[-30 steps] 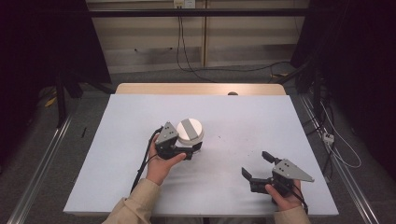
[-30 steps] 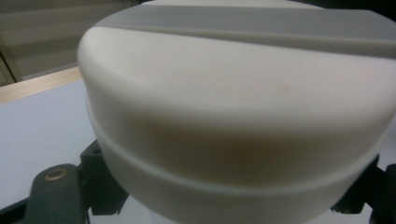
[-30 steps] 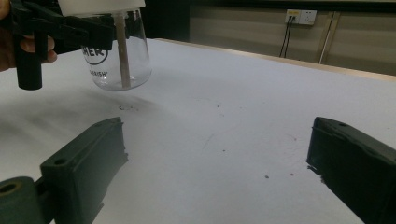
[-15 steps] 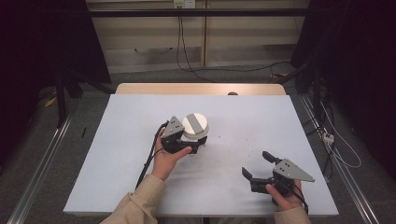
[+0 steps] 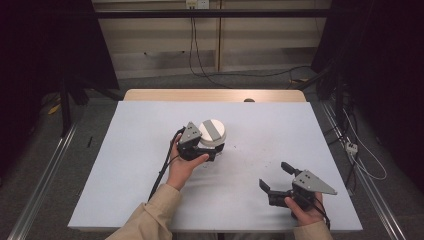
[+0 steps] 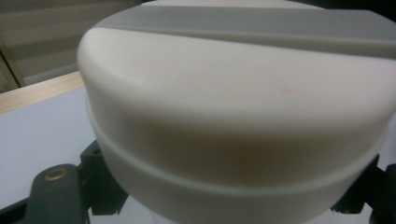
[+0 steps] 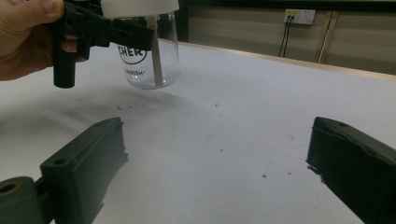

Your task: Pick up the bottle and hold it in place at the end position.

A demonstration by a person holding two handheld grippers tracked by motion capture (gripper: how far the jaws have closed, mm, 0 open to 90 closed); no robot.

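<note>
A clear jar [image 5: 212,134] with a white lid crossed by a grey stripe is near the middle of the pale table [image 5: 125,165]. My left gripper [image 5: 210,149] is shut on it just under the lid, held by a hand from the near side. In the left gripper view the lid [image 6: 233,116] looms close, with the black fingers [image 6: 56,191] low beside it. In the right gripper view the jar [image 7: 149,60] has black lettering on its glass. I cannot tell if its base touches the table. My right gripper [image 5: 274,175] rests open near the front right, with nothing between its fingers [image 7: 79,172].
A wooden strip [image 5: 215,95] edges the table's far side. Small dark specks [image 7: 126,108] lie on the surface near the jar. Cables [image 5: 240,74] trail over the floor behind, and a power strip [image 5: 352,147] lies at the right. Metal rails [image 5: 45,175] run along the left.
My left gripper has carried the jar a little to the right and away from the person. The right gripper has stayed in place, open.
</note>
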